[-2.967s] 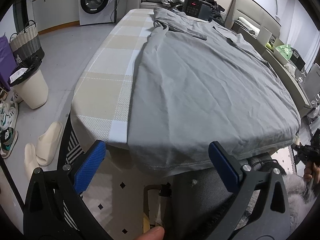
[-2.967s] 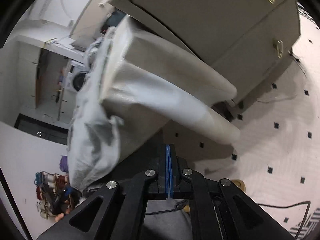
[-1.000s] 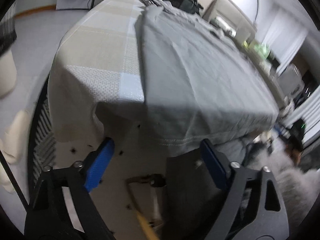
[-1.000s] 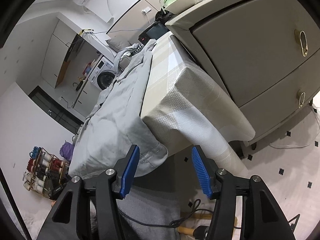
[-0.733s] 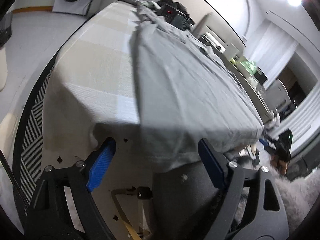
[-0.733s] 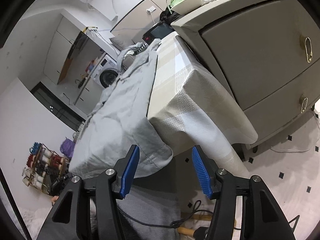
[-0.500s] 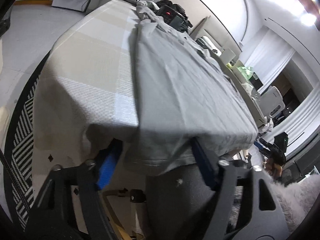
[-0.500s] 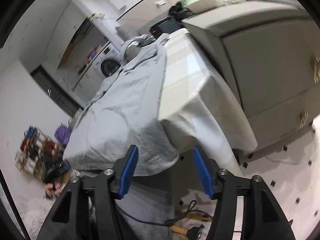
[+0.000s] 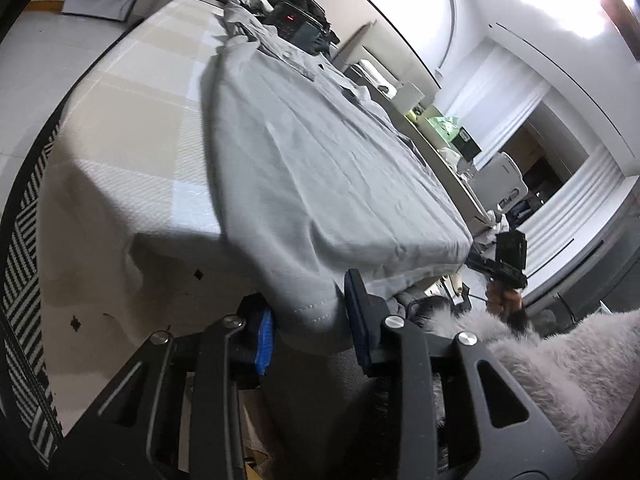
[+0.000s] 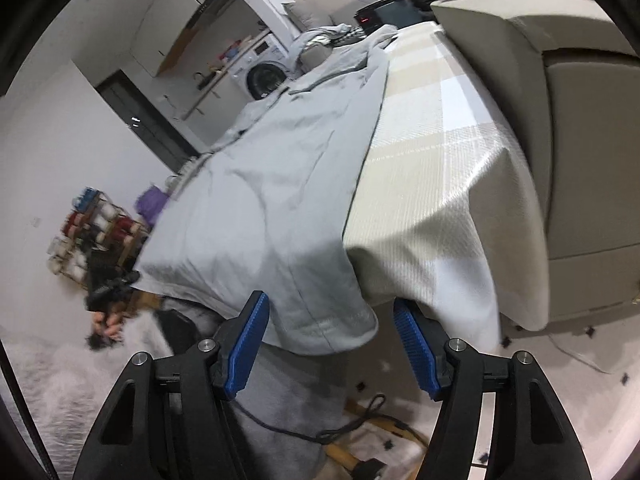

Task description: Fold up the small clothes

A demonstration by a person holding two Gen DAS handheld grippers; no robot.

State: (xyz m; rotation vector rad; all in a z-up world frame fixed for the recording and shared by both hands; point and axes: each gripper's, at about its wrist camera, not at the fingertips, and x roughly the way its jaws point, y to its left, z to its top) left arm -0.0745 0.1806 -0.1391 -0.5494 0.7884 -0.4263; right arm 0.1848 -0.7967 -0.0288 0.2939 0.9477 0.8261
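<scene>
Left fingers (image 9: 362, 312) closing around shirt (image 9: 320, 168) hem; right fingers (image 10: 414, 344) wide around hem corner. One shirt, one table (image 10: 436, 168).

Both grippers: left gripper (image 9: 310, 322), right gripper (image 10: 332, 344) — black frames, silver screws, ribbed blue pads; fluffy grey sleeve (image 9: 560, 364) at 4 o'clock.

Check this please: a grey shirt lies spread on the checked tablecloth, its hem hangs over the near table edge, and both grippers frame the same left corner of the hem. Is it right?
Not quite. The left gripper, closing, has the grey shirt hem's left corner between its jaws in the left wrist view; the right gripper, open, frames the right corner in the right wrist view. The checked tablecloth and overhanging hem are as stated.
</scene>
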